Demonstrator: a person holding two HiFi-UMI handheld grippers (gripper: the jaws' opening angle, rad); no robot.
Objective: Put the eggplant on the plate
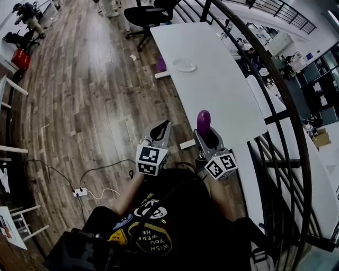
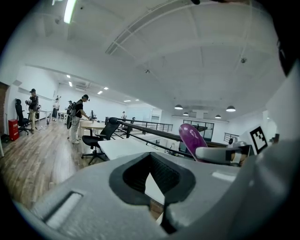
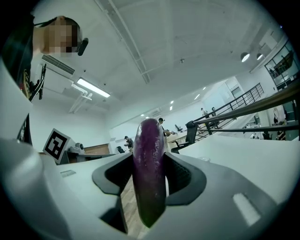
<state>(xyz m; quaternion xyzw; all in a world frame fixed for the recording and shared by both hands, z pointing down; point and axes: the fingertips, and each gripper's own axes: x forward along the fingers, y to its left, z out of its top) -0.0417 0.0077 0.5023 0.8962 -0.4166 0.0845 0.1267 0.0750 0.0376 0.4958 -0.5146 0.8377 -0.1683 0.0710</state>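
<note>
Open-plan office, partly lab-like. Wood-plank floor (image 1: 90, 106). Long white bench (image 1: 222, 90) in rows. Black swivel office chair (image 1: 148, 16) at bench end. Black railing (image 2: 146, 134) along bench side, shelving (image 1: 324, 90) with boxes beyond. Power strip (image 1: 80, 191), cables on floor. People (image 2: 77, 117) standing at far desks. Strip lights (image 3: 91, 87) on white ceiling.

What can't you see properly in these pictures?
- Eggplant, head view: its lower end is hidden between the jaws of the right gripper.
- Plate, head view: far off, too small to tell if anything lies on it.
- Purple thing, head view: beside the table edge, too small to name.
- People at the far desks, left gripper view: too small to tell what they do.
</note>
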